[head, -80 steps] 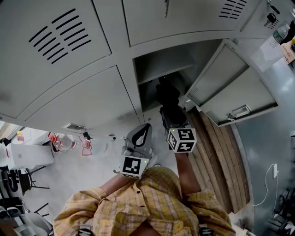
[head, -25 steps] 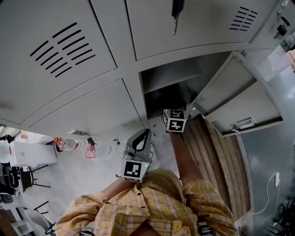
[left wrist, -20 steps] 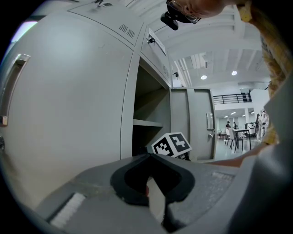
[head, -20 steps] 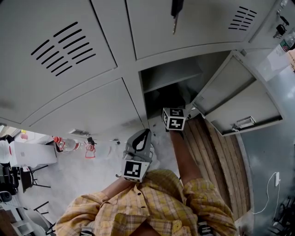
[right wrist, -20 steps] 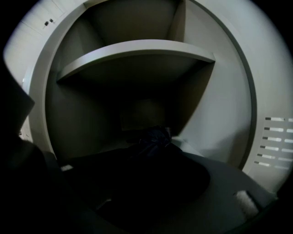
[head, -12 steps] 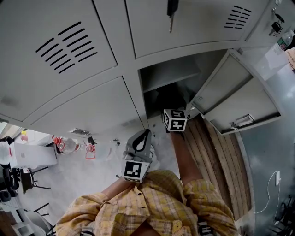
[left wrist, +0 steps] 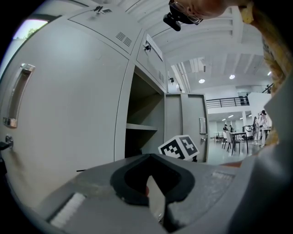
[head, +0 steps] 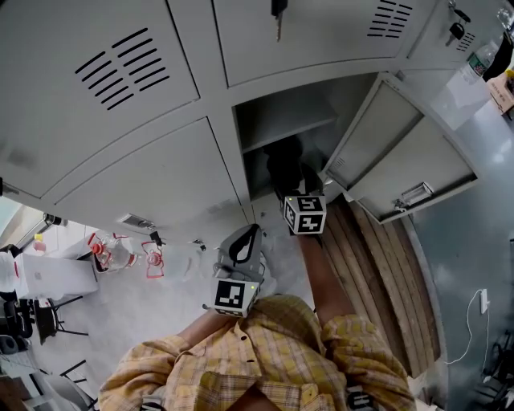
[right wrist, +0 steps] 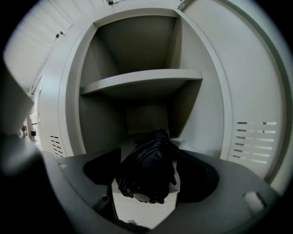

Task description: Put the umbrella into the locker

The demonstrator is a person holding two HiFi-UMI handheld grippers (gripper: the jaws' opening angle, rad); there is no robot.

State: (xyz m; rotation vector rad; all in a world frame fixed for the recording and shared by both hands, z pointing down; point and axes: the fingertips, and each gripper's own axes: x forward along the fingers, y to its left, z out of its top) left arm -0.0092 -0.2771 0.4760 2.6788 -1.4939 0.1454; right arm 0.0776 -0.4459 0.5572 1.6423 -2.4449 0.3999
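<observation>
The black folded umbrella (right wrist: 147, 176) lies on the floor of the open locker compartment (right wrist: 91, 119), under its shelf (right wrist: 142, 80). In the head view the umbrella (head: 286, 160) shows as a dark bundle just inside the opening. My right gripper (right wrist: 149, 157) is open at the locker mouth; the umbrella's near end sits between the spread jaws, and the pads do not press on it. In the head view the right gripper (head: 295, 188) reaches out ahead of its marker cube. My left gripper (head: 247, 234) hangs lower left, outside the locker, shut and empty (left wrist: 149, 157).
The locker's door (head: 401, 152) stands swung open to the right. A key (head: 278, 12) hangs from the door above. Closed locker doors (head: 136, 185) fill the left. Wooden floor planks (head: 377, 273) run along the right. Bottles (head: 120, 253) stand at lower left.
The right gripper, earlier shut on the umbrella and reaching into the locker, has let go and drawn back a little toward me. The umbrella stays inside. The left gripper has kept still.
</observation>
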